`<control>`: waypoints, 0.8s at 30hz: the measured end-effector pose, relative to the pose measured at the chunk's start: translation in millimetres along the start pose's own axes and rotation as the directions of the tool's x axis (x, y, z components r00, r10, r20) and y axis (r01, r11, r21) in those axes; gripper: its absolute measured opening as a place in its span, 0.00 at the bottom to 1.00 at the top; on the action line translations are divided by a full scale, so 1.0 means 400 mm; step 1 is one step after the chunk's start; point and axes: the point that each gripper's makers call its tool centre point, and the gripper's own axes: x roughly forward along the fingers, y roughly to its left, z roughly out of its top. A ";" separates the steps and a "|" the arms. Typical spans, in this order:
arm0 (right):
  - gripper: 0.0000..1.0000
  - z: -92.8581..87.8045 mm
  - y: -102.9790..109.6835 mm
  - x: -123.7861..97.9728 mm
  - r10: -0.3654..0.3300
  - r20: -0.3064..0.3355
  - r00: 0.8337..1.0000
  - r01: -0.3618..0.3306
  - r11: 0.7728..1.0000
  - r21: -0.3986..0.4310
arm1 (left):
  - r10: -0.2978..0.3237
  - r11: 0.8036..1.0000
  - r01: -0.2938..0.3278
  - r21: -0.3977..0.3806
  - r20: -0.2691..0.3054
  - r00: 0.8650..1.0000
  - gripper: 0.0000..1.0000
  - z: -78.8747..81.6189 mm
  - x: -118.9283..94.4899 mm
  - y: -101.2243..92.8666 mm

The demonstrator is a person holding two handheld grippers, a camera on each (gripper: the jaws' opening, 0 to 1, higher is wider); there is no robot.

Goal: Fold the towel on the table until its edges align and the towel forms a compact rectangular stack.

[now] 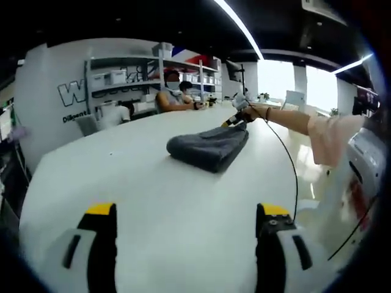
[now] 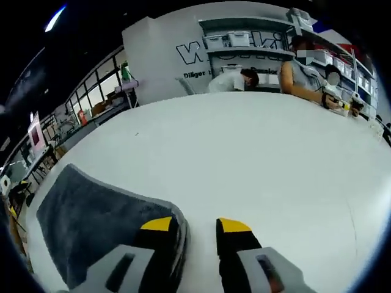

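The grey towel (image 1: 209, 146) is lying folded on the white table (image 1: 122, 177). The left gripper (image 1: 186, 213) is hovering wide open and is holding nothing. The right gripper (image 2: 194, 227) is sitting at the towel's edge, jaws a little apart; whether it is pinching the cloth cannot be told.

The towel (image 1: 209, 146) lies folded on the table (image 1: 140, 177), well in from the edges. The right gripper (image 1: 235, 118) meets the towel's far corner, and its left jaw rests on the towel's edge. The left gripper (image 1: 186, 210) hovers over bare tabletop, well apart. 3 people sit at the far edge (shelves (image 1: 125, 82) behind them).
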 end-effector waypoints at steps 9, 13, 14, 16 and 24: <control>0.39 0.138 -0.159 0.013 -0.037 0.036 0.999 0.038 0.998 -0.045 | -0.001 1.000 0.001 -0.004 0.000 1.000 0.99 -0.007 -0.007 -0.006; 0.39 0.206 -0.171 -0.040 -0.030 0.099 0.995 0.042 0.992 -0.122 | 0.001 1.000 -0.001 -0.003 0.006 1.000 0.99 -0.002 -0.013 -0.004; 0.39 0.209 -0.162 -0.051 -0.025 0.106 0.994 0.040 0.990 -0.138 | 0.002 1.000 -0.002 -0.003 0.006 1.000 0.99 -0.002 -0.014 -0.003; 0.39 0.216 -0.149 -0.078 -0.005 0.116 0.993 0.025 0.984 -0.177 | 0.000 1.000 0.000 -0.001 0.008 1.000 0.99 0.001 -0.014 -0.004; 0.31 0.128 -0.030 -0.158 0.149 0.048 0.988 -0.123 0.928 -0.351 | -0.021 1.000 0.021 0.007 0.017 1.000 0.99 0.010 -0.009 -0.018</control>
